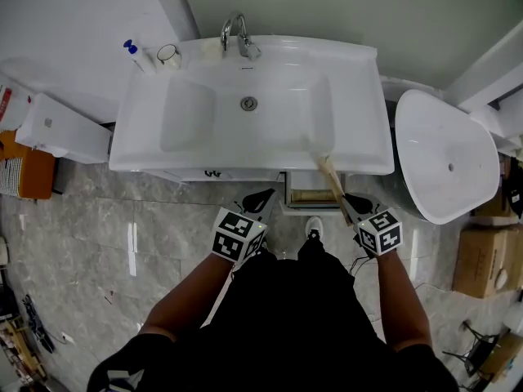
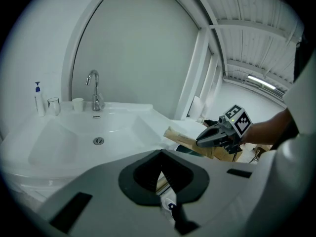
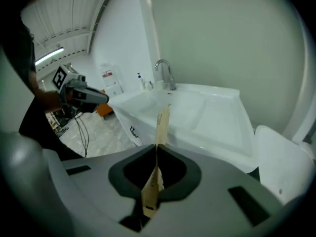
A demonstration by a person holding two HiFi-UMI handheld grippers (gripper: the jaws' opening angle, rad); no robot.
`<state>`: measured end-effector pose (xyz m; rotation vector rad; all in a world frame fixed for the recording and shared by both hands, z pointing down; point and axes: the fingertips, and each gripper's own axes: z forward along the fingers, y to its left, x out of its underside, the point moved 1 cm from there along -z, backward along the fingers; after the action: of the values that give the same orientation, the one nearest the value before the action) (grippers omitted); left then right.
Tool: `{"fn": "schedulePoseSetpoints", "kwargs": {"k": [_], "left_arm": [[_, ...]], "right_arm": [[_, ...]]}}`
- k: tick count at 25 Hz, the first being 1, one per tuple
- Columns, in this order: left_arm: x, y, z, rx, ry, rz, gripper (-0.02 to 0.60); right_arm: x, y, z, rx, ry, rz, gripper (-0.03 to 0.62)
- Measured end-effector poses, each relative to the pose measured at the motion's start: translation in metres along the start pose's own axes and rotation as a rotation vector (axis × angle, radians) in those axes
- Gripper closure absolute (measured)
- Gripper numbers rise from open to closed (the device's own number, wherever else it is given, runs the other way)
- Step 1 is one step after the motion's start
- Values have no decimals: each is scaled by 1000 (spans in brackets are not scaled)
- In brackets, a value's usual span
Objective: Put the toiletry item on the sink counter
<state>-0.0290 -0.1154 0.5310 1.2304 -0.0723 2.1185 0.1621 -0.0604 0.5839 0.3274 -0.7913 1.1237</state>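
Observation:
A long, thin tan paper packet is the toiletry item. My right gripper is shut on its near end, and its far end reaches over the front right rim of the white sink counter. In the right gripper view the packet stands on edge between the jaws of the right gripper, pointing at the counter. My left gripper hovers in front of the counter's middle, shut with nothing in it. The left gripper view shows the right gripper with the packet beyond the left gripper.
A faucet, a soap bottle and a cup stand at the counter's back. Under the counter a drawer is pulled out. A white toilet stands to the right, with cardboard boxes near it.

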Motion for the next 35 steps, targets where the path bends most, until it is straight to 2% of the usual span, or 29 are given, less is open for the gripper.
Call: {"fn": "schedulePoseSetpoints", "kwargs": {"k": [5,11,15,21,25,30,35], "left_arm": [[7,1,2,-17,9,-19,581],[8,1,-1,-56,8,-51,581],[7,1,-4,-78,5,-90,581],[6,-1,-6,-128,10,-117,581],[10,1,-4,-159,20,-125,581],[16,7,1,-197,40,-141,581],[30,4,5,-213,68,-177,581]], "right_arm": [[39,10,16,-75,128,-151,582],[82,7,52,-134,323,-444,582],[108,-3,89,-167,402,-540,582],[134,-28,143,-153,478,-610,582],[150,-38,176,-159,511,-707,582],[168,-43,208,-204,525,-844,582],[183,-49,227,-288,538,-909,581]]}}
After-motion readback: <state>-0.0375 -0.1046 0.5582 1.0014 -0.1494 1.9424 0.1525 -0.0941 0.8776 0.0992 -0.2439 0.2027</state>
